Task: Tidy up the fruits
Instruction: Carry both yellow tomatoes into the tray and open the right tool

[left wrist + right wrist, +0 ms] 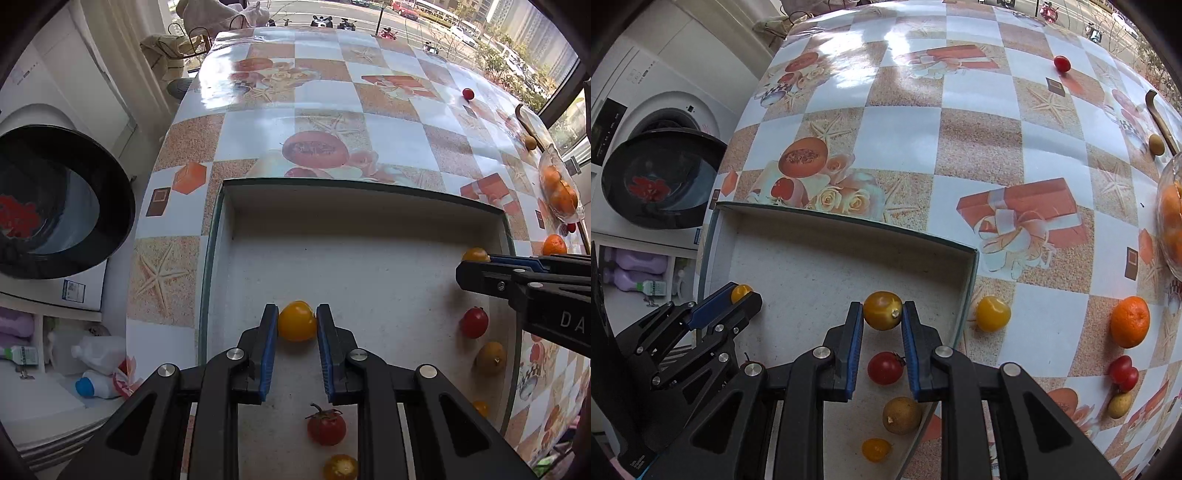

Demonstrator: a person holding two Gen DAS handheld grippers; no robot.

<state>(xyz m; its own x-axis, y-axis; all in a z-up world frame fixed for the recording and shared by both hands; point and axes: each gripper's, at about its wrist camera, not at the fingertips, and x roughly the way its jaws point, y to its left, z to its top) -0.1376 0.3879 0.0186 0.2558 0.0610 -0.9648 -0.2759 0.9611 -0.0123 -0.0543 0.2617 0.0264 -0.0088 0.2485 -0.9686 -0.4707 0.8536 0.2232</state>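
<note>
While over the tray (369,229), each gripper (297,321) (882,312) clamps 1 yellow tomato (296,320) (882,311).

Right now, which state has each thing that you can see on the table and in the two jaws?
Left gripper: shut on a yellow tomato.
Right gripper: shut on a yellow-brown tomato.
Tray: open, holds several small fruits.
Red tomato: loose in the tray.
Brown round fruit: loose in the tray.
Tangerine: on the tablecloth, outside the tray.
Yellow fruit: on the cloth, beside the tray wall.
</note>
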